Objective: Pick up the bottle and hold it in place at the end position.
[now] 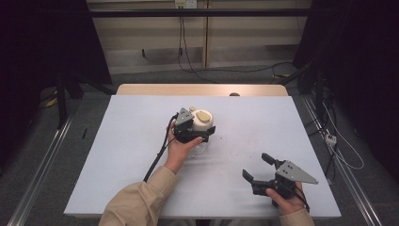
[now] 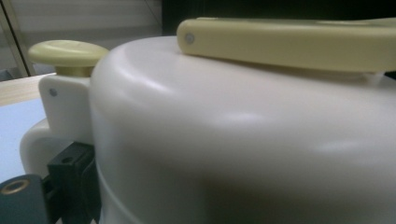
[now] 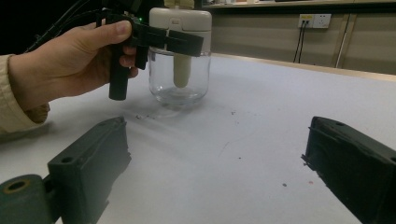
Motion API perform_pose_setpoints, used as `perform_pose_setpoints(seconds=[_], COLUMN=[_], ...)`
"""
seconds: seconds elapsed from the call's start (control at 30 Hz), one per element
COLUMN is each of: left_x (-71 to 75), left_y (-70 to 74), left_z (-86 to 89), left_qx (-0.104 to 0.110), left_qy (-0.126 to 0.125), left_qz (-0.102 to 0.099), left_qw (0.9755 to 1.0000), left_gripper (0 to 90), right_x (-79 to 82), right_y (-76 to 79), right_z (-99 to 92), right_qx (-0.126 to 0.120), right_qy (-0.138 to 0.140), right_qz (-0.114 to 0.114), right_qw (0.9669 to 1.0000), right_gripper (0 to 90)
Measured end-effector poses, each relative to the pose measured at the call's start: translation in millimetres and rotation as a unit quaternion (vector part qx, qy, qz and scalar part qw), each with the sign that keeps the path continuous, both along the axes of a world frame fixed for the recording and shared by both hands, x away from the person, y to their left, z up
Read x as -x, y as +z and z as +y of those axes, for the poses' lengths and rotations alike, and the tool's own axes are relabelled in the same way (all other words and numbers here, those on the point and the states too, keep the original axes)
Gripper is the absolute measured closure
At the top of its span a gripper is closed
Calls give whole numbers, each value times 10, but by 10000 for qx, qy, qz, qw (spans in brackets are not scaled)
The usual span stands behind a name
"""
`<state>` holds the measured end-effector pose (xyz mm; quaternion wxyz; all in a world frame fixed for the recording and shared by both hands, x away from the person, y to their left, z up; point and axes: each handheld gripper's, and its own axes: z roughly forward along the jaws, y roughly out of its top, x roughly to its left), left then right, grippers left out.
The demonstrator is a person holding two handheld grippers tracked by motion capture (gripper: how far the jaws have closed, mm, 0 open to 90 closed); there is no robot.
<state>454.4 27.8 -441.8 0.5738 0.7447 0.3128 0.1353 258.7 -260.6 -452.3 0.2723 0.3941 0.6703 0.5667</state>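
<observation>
Left gripper is sitting at table centre, jaws closing around the jar just under its lid. In the right gripper view the black jaws are clamping across the jar where cream lid meets clear glass, with the left hand wrapping the handle. Jar is standing upright on the table, mid-width, slightly toward the far side, with a cream stem hanging inside the glass. Lid is carrying a yellowish lever on top and a round knob at its edge; in the left gripper view the lid is pressing right up to the camera.

Right gripper is hovering near the near-right corner, well apart from the jar, jaws spreading wide and holding nothing. Right hand is gripping it from below. Small dark specks are lying on the table between jar and right gripper.
</observation>
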Motion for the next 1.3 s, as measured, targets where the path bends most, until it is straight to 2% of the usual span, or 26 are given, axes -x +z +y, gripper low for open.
perform_pose_setpoints(seconds=[0.47,1.3], left_x=[8,2], left_y=[-33,-100], left_z=[-97,-155], left_qx=[13,-37], left_qy=[-16,-18], left_qz=[19,-116], left_qw=[10000,9999], left_gripper=[60,60], right_x=[1,7], right_y=[0,4], right_z=[-4,-4], right_qx=[3,-8], right_qy=[-7,-1], right_qz=[5,1], right_qw=[10000,10000], right_gripper=[53,51])
